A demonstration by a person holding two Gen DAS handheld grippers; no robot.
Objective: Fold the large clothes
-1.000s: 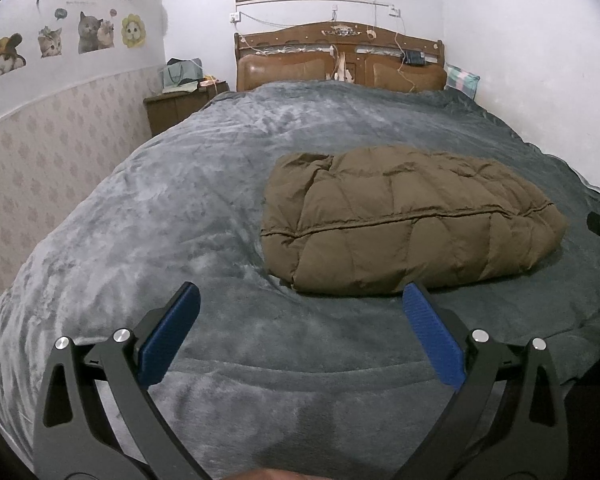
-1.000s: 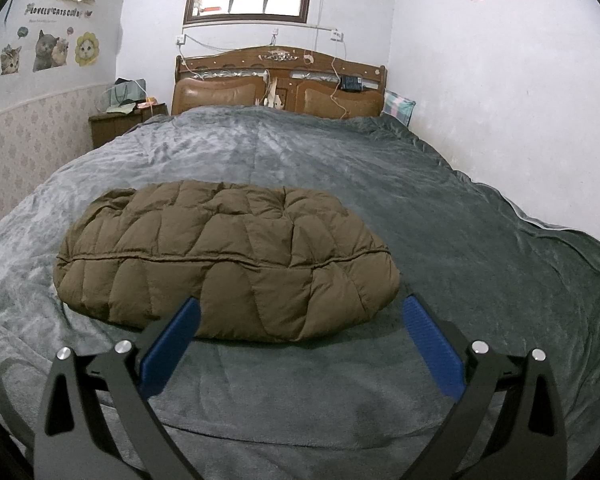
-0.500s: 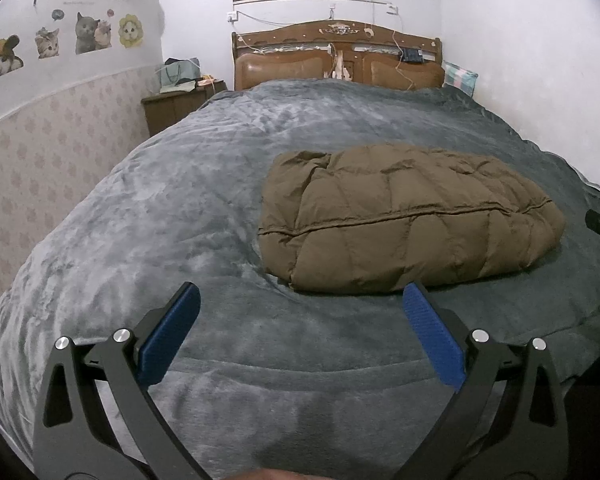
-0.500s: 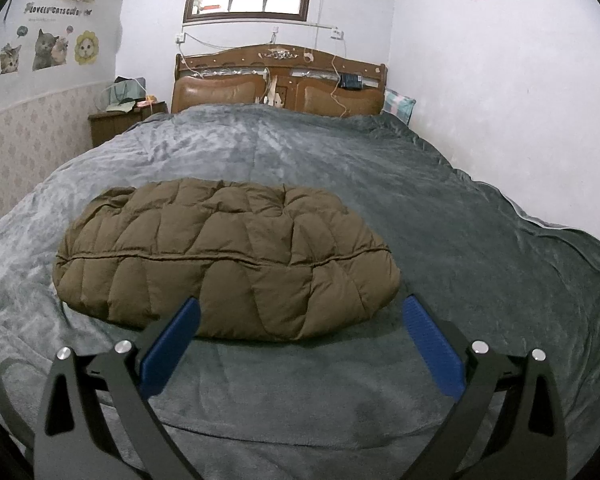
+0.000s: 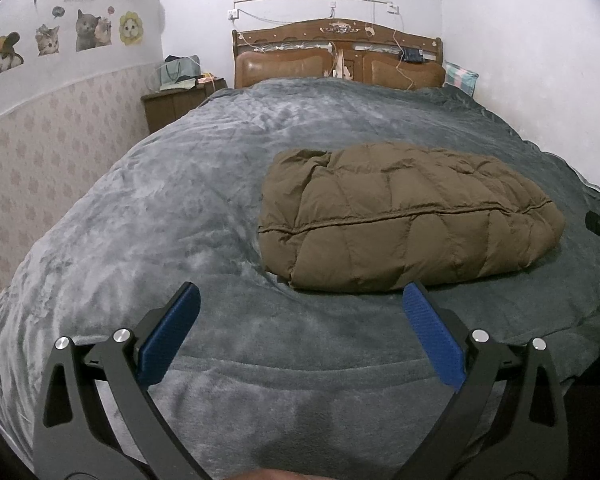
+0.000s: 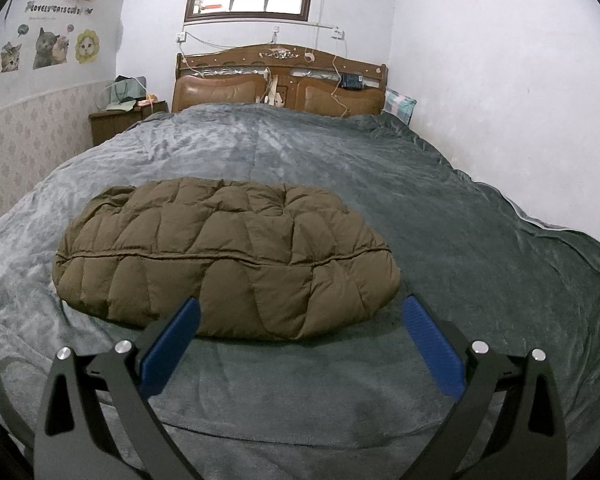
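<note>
Brown quilted down coat [image 5: 404, 220] lies folded into a compact bundle on the grey blanket [image 5: 172, 208], right of centre in the left wrist view and left of centre in the right wrist view [image 6: 224, 256]; its lying flat, apart from both tools, suggests the fold is finished; left gripper [image 5: 300, 300] hangs low in frame, jaws spread and empty; right gripper [image 6: 300, 312] likewise gapes empty, just short of the bundle's near edge.

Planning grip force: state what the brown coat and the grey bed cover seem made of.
Brown coat: probably thin matte woven shell over down or fibre fill, judging by its puffy stitched quilting. Grey bed cover: likely plush fleece; its nap shows shaded streaks.
</note>
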